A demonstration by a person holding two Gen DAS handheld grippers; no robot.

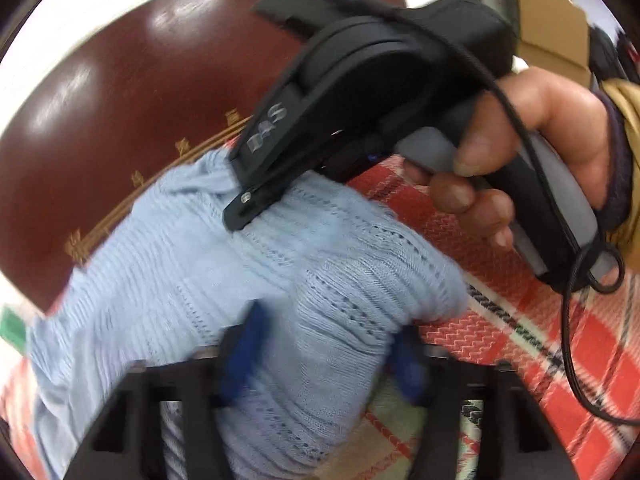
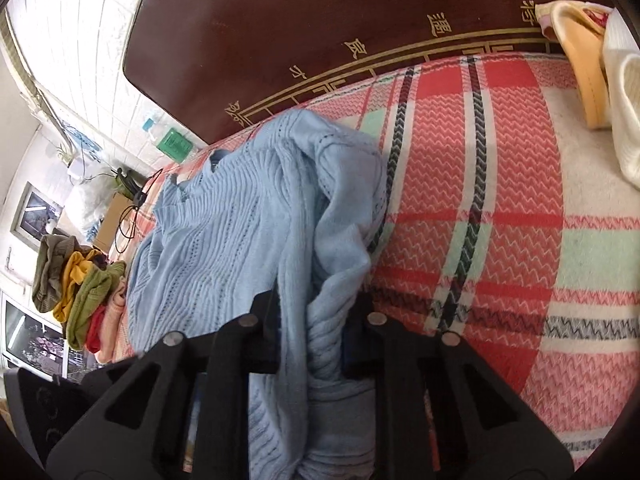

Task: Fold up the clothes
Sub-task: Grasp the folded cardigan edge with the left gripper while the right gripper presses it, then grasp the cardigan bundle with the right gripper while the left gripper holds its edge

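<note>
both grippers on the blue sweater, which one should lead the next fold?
Right, probably. The right gripper is shut on a bunched fold of the light blue knit sweater, with open red plaid blanket beside it. The left gripper also grips it, crowded by the right hand.

Left gripper (image 1: 324,364): jaws clamped on bunched knit. Right gripper (image 2: 316,320): jaws clamped on knit fold; right hand (image 1: 532,148) wraps its handle.

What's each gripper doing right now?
Left gripper: shut on the blue sweater.
Right gripper: shut on the blue sweater too.
</note>
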